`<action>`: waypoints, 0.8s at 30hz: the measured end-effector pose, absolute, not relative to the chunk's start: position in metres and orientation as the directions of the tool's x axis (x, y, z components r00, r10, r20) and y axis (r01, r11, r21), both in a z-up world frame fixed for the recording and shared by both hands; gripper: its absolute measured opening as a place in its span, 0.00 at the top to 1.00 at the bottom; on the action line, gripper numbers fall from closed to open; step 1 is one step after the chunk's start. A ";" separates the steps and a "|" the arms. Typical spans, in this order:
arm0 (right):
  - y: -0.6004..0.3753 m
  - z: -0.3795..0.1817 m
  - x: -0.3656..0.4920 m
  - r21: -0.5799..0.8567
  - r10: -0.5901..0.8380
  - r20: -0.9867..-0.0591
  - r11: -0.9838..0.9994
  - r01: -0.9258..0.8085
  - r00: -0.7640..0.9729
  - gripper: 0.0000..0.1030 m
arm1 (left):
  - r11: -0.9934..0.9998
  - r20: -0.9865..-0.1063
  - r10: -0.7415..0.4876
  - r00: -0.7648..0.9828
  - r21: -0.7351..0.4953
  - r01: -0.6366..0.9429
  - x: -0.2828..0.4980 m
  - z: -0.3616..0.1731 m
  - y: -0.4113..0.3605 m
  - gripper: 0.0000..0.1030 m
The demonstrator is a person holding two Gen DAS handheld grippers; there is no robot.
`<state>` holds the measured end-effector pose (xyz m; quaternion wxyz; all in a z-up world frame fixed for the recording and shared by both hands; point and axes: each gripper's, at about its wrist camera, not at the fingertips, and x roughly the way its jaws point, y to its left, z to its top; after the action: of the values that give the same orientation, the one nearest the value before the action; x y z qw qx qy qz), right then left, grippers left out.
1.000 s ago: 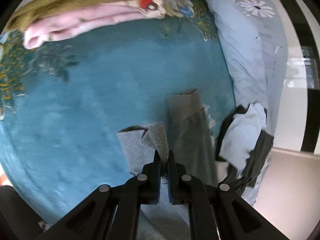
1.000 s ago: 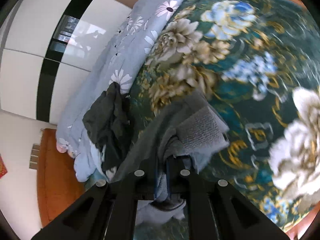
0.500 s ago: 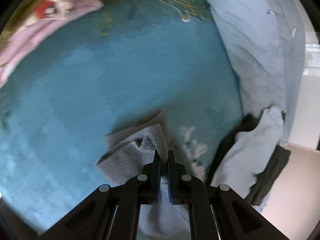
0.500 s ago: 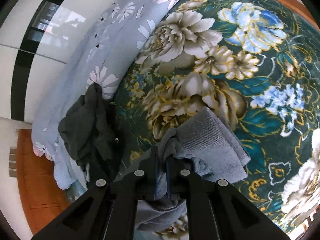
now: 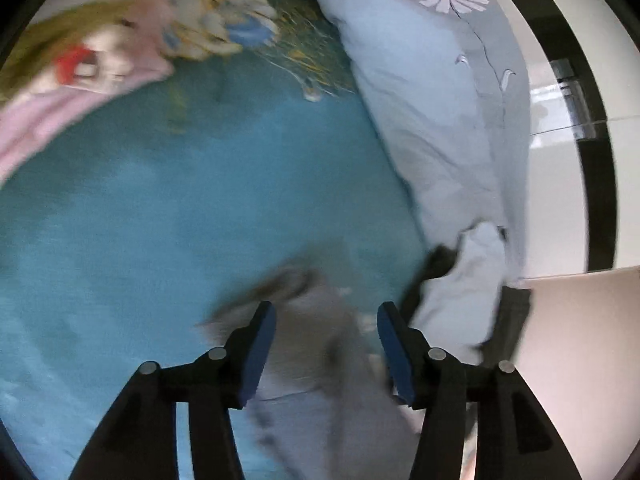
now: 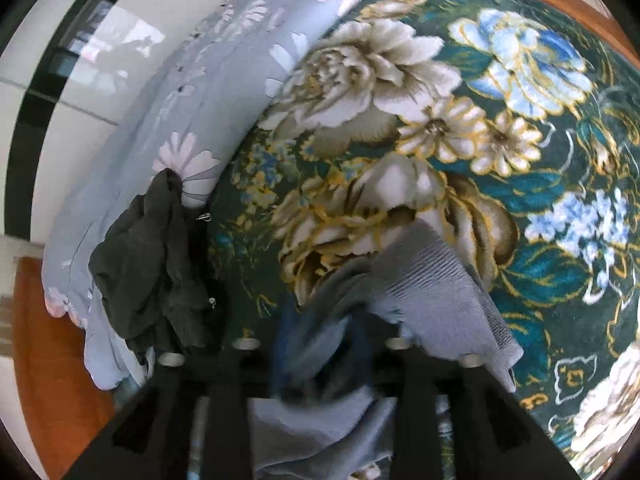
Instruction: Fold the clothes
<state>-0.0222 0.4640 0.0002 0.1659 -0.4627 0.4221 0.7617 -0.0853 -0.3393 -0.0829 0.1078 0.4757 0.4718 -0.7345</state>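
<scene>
Grey knit fabric, the sweater (image 6: 436, 300), is lying bunched on the flowered teal bedspread (image 6: 520, 208), its ribbed hem turned up and showing toward the right in the right wrist view. In the left wrist view the same grey sweater (image 5: 320, 344) is showing as a blurred heap just below and between the gripper fingers, resting on the plain blue part of the bedspread (image 5: 180, 220).

The left gripper (image 5: 326, 312) is standing with its blue-padded jaws spread wide; they have just been opening, and the sweater is lying under the gap with neither pad pressing on it. The right gripper (image 6: 320, 332) is blurred, its jaws have also just been opening, and grey cloth is sitting between them; whether the pads are touching that cloth I cannot tell, though they are standing apart.

Beside the sweater, toward the bed's edge, a pile of dark clothes (image 6: 156, 272) is slumping against a pale blue quilt (image 6: 168, 128) printed with daisies. In the left view a light blue garment (image 5: 460, 292) is lying on top of that dark pile. Folded pink cloth (image 5: 52, 120) is sitting at the far side of the bedspread, well apart from the sweater. A white wardrobe front with a black stripe (image 6: 48, 92) is standing behind the quilt.
</scene>
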 end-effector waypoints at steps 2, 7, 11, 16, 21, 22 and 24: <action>0.459 0.009 -0.005 0.496 -0.123 -0.826 -0.623 -0.604 -0.551 0.52 | -0.534 -0.817 0.299 -0.493 -0.571 0.623 -0.072 -0.098 -0.337 0.44; 0.464 -0.001 0.066 0.490 -0.076 -0.822 -0.598 -0.634 -0.565 0.35 | -0.511 -0.814 0.355 -0.460 -0.581 0.633 -0.061 -0.131 -0.324 0.44; 0.475 -0.041 0.108 0.525 -0.130 -0.836 -0.473 -0.708 -0.533 0.35 | -0.490 -0.829 0.337 -0.446 -0.559 0.669 -0.069 -0.145 -0.315 0.44; 0.477 -0.076 0.119 0.623 -0.174 -0.778 -0.334 -0.707 -0.604 0.24 | -0.447 -0.837 0.292 -0.463 -0.547 0.707 -0.070 -0.144 -0.314 0.63; 0.471 -0.100 0.098 0.643 -0.192 -0.766 -0.246 -0.725 -0.614 0.24 | -0.455 -0.853 0.254 -0.456 -0.522 0.722 -0.068 -0.133 -0.310 0.82; 0.471 -0.103 0.095 0.642 -0.191 -0.767 -0.228 -0.732 -0.612 0.29 | -0.460 -0.851 0.247 -0.463 -0.524 0.717 -0.067 -0.129 -0.309 0.83; 0.473 -0.105 0.092 0.621 -0.181 -0.784 -0.205 -0.756 -0.594 0.53 | -0.475 -0.845 0.233 -0.481 -0.530 0.702 -0.063 -0.116 -0.309 0.84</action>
<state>0.0923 0.4733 -0.1050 0.2153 -0.3957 0.5924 0.6679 -0.0628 -0.3088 -0.1163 0.1652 0.4818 0.4851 -0.7108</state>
